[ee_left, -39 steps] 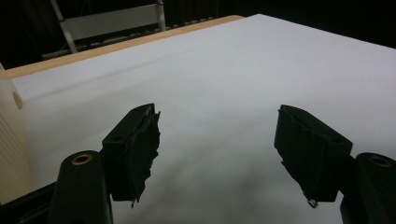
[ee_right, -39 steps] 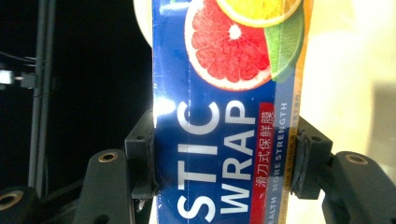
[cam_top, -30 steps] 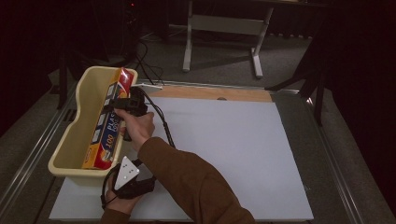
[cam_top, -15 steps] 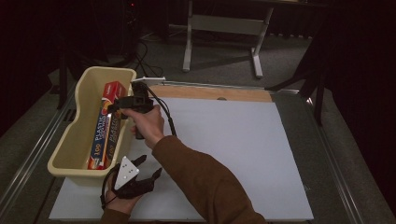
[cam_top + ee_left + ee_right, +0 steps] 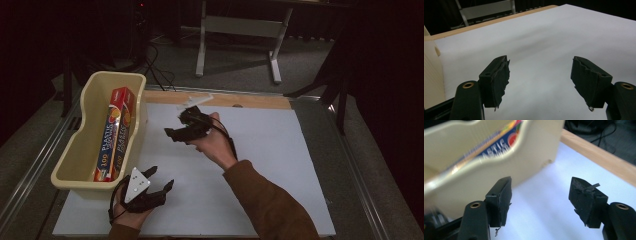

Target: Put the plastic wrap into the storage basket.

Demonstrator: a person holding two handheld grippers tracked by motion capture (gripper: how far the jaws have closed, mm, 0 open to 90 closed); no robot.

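The room is dim; in the high view the surroundings fall into near black, while the white sheet on the counter is the brightest surface, lit softly from above. No hard glare shows there, only a faint grey falloff toward the near edge. The right tool is smeared by motion blur, its outline soft, and the grey plate above it is a pale streak. The left tool is sharper. In the right gripper view the cream tub and the printed box inside it are blurred and streaked. In the left gripper view the jaws are crisp against an evenly lit sheet, with a soft shadow band across it.
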